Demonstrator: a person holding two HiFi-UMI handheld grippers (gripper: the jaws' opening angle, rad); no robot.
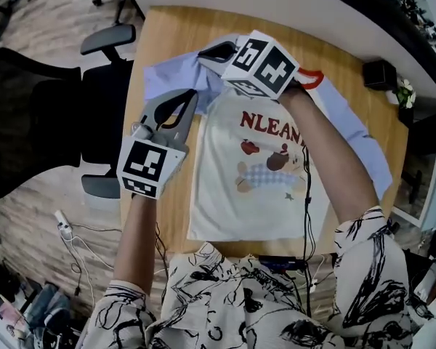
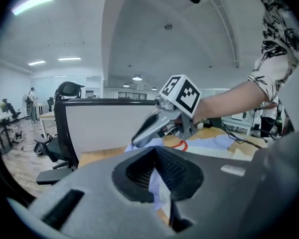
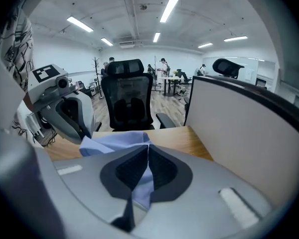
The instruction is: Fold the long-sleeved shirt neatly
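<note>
Two pairs of jaws pinch the blue sleeve (image 1: 166, 75) tight, so left gripper (image 1: 191, 100) and right gripper (image 1: 209, 52) should carry it evenly, flat across the shirt (image 1: 232, 195).

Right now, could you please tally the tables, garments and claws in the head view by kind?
table: 1
shirt: 1
claws: 2, left claw and right claw
Total: 4
</note>
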